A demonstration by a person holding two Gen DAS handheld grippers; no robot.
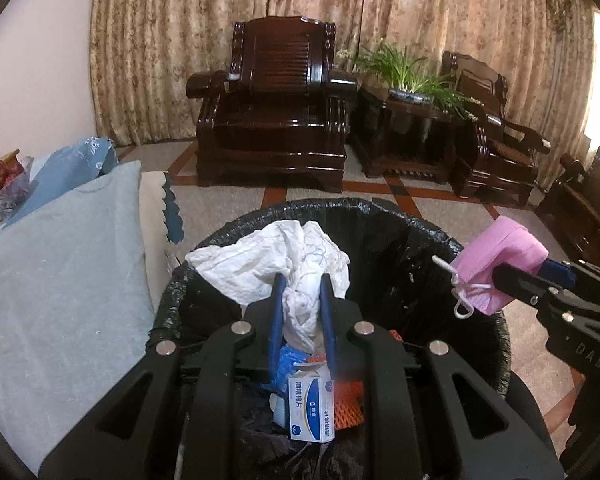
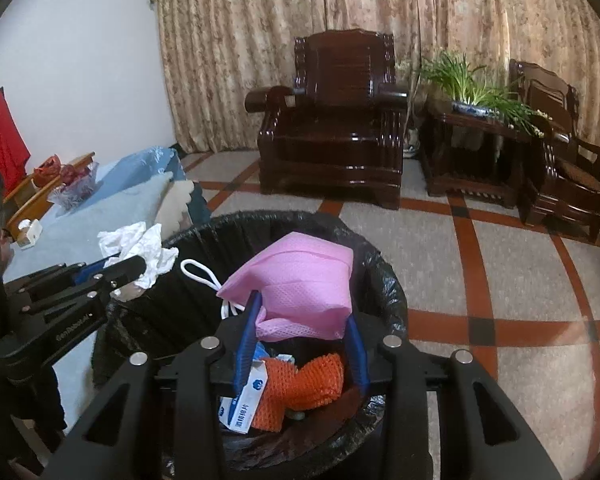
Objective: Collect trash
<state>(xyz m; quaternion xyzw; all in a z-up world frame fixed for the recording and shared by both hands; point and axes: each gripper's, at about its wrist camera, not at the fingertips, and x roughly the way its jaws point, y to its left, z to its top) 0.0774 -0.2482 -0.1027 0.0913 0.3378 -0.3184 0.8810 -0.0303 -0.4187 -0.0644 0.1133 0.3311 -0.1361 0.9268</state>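
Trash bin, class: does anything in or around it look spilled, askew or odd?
Nothing spilled. The black-lined bin holds a small box and orange mesh. The crumpled tissue and pink mask are held above it, in left and right jaws respectively.

Left hand-held gripper [image 1: 302,286]: blue fingers [image 1: 277,312] closed, clamping crumpled white material.
Right hand-held gripper [image 2: 302,312]: blue fingers [image 2: 246,340] closed, clamping pink material.
Relative pose: side by side, apart.
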